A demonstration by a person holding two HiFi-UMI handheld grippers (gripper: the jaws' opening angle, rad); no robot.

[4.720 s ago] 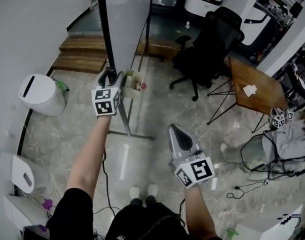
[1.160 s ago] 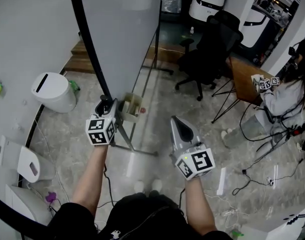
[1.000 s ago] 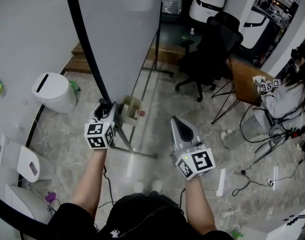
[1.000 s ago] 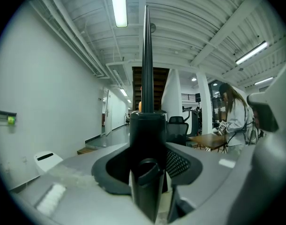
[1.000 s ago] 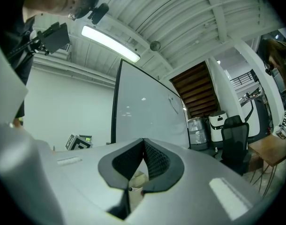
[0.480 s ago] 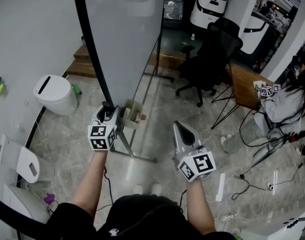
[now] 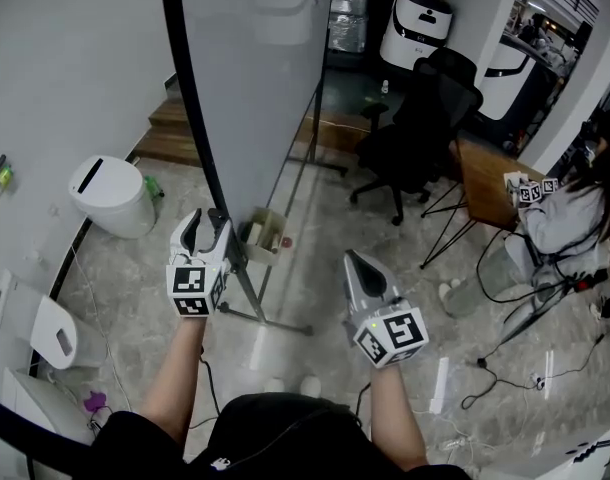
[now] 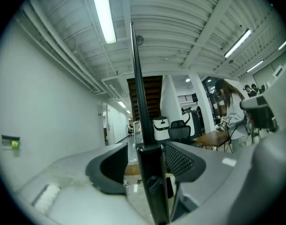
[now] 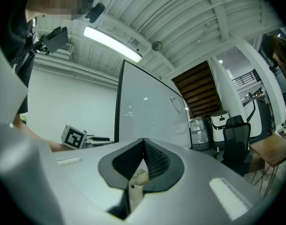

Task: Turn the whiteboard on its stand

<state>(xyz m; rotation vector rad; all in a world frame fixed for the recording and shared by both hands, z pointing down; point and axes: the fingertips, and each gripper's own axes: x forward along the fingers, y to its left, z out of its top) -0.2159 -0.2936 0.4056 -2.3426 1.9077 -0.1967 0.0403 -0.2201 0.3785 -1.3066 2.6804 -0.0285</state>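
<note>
The whiteboard (image 7: 255, 58) stands upright on its stand (image 7: 253, 298), seen almost edge-on, with its black frame edge (image 7: 190, 88) towards me. My left gripper (image 7: 203, 226) sits at the bottom of that edge. Its jaws are opening, and the frame (image 8: 138, 102) runs between them with a gap on the left side. In the left gripper view the left gripper (image 8: 145, 156) straddles the black bar. My right gripper (image 7: 353, 260) hangs lower right of the board, shut and empty, apart from it. The right gripper view shows the right gripper (image 9: 143, 142) with the board's white face (image 9: 147, 111) ahead.
A small tray of markers (image 7: 265, 233) hangs on the stand. A black office chair (image 7: 425, 118) and a wooden table (image 7: 490, 173) stand to the right, with a seated person (image 7: 575, 218). A white bin (image 7: 110, 196) sits at the left wall. Cables (image 7: 505, 368) lie on the floor.
The board's edge has swung over the past seconds. In the last half second my left gripper's jaws have spread off the frame and drawn slightly back. The right gripper has barely moved.
</note>
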